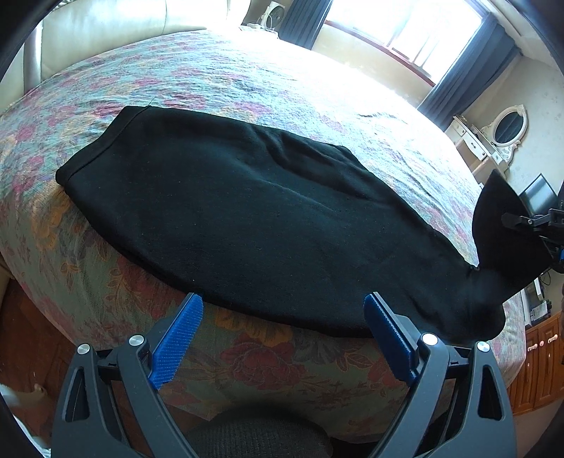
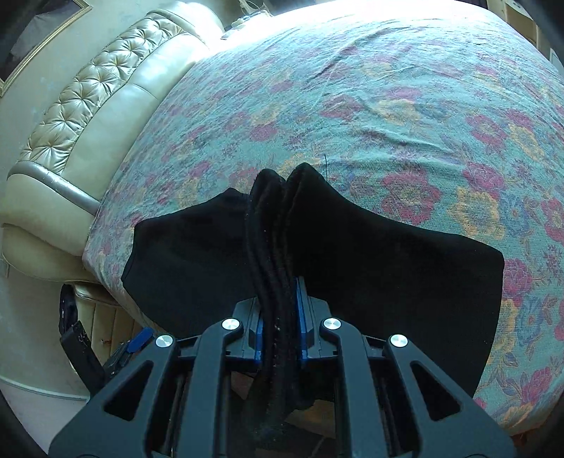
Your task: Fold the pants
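Observation:
Black pants (image 1: 246, 218) lie flat along the near edge of a floral bed (image 1: 246, 81), one end at the far left. My left gripper (image 1: 282, 334) is open and empty, its blue pads (image 1: 176, 345) just short of the pants' near edge. My right gripper (image 2: 280, 324) is shut on a bunched end of the pants (image 2: 271, 246) and holds it lifted above the bed (image 2: 387, 105). In the left wrist view this gripper (image 1: 525, 222) shows at the far right with the raised black fabric.
A cream tufted headboard (image 2: 88, 105) stands at the left of the bed. A window with dark curtains (image 1: 405, 31), a white dresser with an oval mirror (image 1: 507, 127) and wooden cabinets (image 1: 543, 352) line the far and right sides.

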`<state>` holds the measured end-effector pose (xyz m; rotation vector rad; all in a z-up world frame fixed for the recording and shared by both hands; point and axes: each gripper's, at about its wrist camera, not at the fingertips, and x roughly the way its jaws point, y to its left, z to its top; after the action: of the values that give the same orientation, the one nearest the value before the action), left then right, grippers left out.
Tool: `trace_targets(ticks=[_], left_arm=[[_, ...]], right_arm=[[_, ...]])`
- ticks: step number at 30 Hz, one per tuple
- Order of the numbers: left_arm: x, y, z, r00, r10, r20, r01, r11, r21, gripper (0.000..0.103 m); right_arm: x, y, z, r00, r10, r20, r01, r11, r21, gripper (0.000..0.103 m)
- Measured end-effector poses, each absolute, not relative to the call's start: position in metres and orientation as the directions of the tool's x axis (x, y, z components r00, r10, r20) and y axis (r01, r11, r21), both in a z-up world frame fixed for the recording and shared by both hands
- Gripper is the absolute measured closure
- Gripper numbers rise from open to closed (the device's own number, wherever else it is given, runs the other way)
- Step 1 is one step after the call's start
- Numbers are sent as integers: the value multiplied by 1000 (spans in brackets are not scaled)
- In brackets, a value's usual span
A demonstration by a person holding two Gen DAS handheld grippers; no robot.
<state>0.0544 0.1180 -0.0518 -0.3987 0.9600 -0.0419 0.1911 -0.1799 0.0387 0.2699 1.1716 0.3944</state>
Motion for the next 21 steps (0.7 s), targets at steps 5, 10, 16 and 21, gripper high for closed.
trace_targets(ticks=[5,10,16,21], left_arm=[[53,119,-53,575,-219,-788,-136,924,-356,11],[55,122,-59,564,-228,-793,-142,920,-365,11],[57,130,-64,560,-229,-796,-159,914,-374,11],[56,136,-70,554,-224,-801,-182,907,-380,11]], right_arm=[[202,-164,2,296,367,-882,-135,930,342,90],[209,-155,-26,260,359,-896,-110,933,342,83],[207,-139,-46,224,394,-891,-113,919,378,61],[200,-134,-54,207,461,-863,-109,888,447,46]])
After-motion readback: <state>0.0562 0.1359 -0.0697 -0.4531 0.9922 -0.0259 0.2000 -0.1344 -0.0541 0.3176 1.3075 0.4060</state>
